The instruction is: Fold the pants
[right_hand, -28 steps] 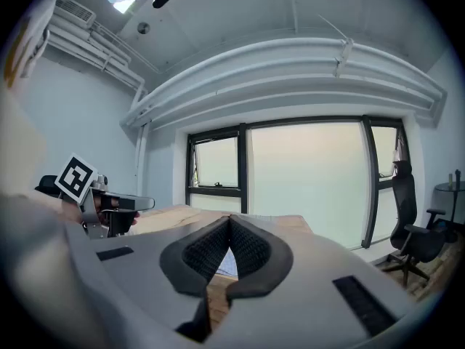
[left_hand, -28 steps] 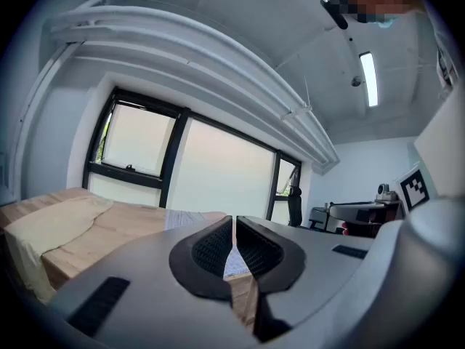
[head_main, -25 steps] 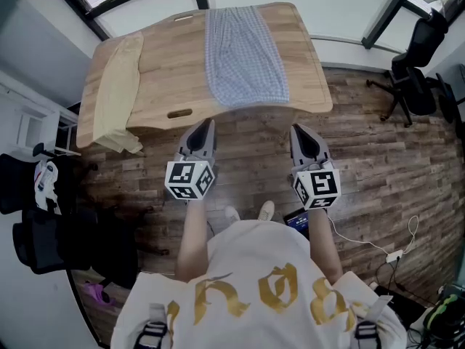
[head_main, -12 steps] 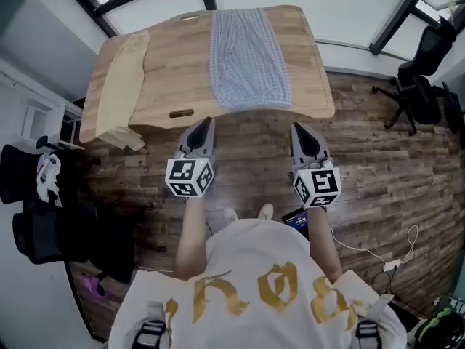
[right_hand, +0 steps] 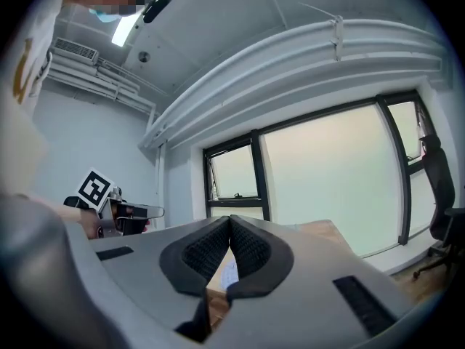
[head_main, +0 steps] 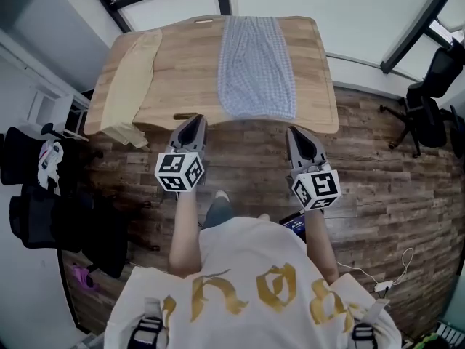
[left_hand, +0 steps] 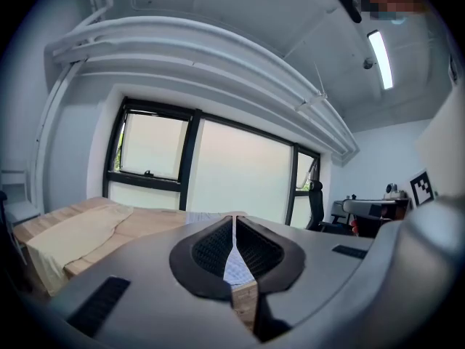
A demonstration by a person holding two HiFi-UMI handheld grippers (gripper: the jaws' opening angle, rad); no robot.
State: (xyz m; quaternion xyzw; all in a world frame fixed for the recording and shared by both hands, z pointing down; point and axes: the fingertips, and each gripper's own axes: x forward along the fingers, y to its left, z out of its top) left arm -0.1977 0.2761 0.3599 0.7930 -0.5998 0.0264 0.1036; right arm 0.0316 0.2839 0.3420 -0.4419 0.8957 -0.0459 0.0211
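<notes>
One pants (head_main: 258, 67), one cloth (head_main: 131, 71), two closed tongs (head_main: 195, 121) (head_main: 294, 131)

Looks like an office: a black swivel chair (head_main: 425, 111) on a wood-plank floor (head_main: 378, 180), a light wooden desk (head_main: 182, 71) set below wide dark-framed windows (left_hand: 240, 173), a strip light (left_hand: 379, 58) on the white ceiling.

I see dark wood-plank floor (head_main: 392, 173), pale wooden surface (head_main: 182, 71) under black-framed windows (left_hand: 232, 173), black office chair (head_main: 429, 97) to my right, strip light (left_hand: 379, 58) on white ceiling.
</notes>
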